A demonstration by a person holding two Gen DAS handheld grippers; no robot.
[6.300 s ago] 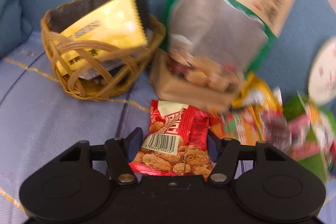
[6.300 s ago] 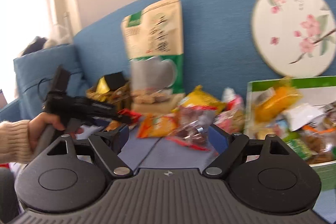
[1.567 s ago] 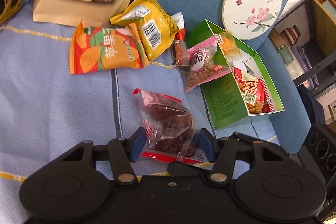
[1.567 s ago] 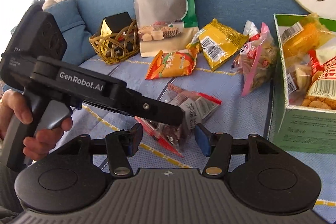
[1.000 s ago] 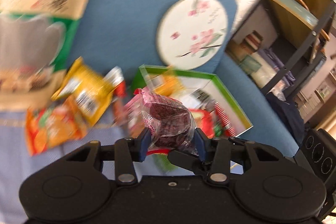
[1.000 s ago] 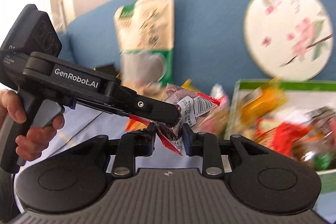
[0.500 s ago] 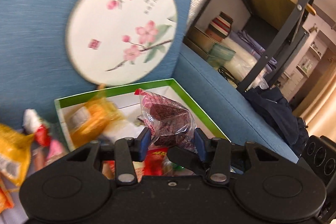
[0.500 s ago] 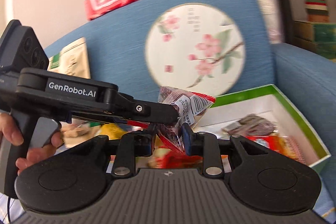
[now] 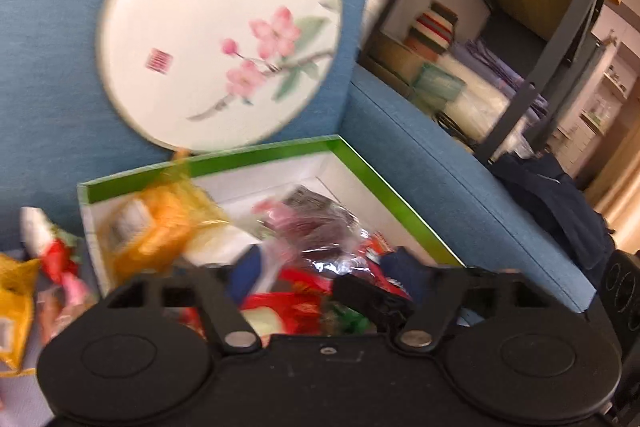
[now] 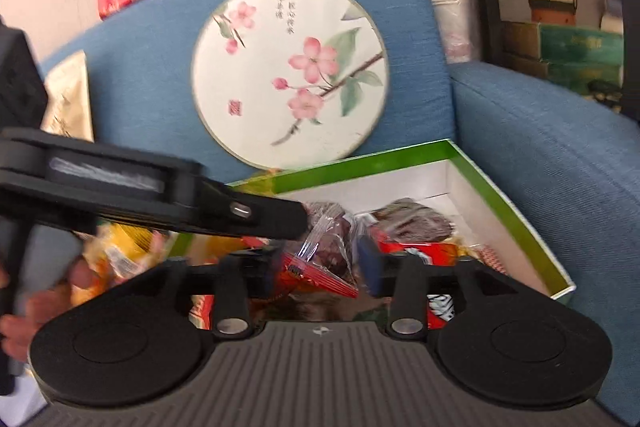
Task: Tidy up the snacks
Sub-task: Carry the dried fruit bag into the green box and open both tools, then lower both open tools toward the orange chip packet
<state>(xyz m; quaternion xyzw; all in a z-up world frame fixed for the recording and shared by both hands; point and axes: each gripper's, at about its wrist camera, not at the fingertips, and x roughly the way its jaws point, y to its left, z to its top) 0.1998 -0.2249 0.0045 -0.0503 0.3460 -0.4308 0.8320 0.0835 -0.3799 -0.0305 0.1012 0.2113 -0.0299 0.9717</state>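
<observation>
A clear packet of dark red dried fruit (image 9: 320,231) lies in the green box (image 9: 392,195) on top of other snacks. My left gripper (image 9: 326,277) is open just above the box, its blue pads wide apart on either side of the packet. In the right wrist view the same packet (image 10: 328,243) sits between the blue pads of my right gripper (image 10: 320,263), which is open too. The left gripper's black finger (image 10: 256,213) crosses that view just above the packet. The box (image 10: 516,211) holds an orange packet (image 9: 160,227) and red packets (image 10: 420,253).
A round white fan with pink blossoms (image 10: 290,71) leans on the blue sofa back behind the box. More snack packets (image 9: 16,303) lie left of the box. The sofa arm (image 10: 560,155) rises right of the box. A metal shelf (image 9: 560,19) stands beyond it.
Both grippers carried the dark fruit packet from the sofa seat over to the green box. In the last half second both opened and the packet dropped into the box.
</observation>
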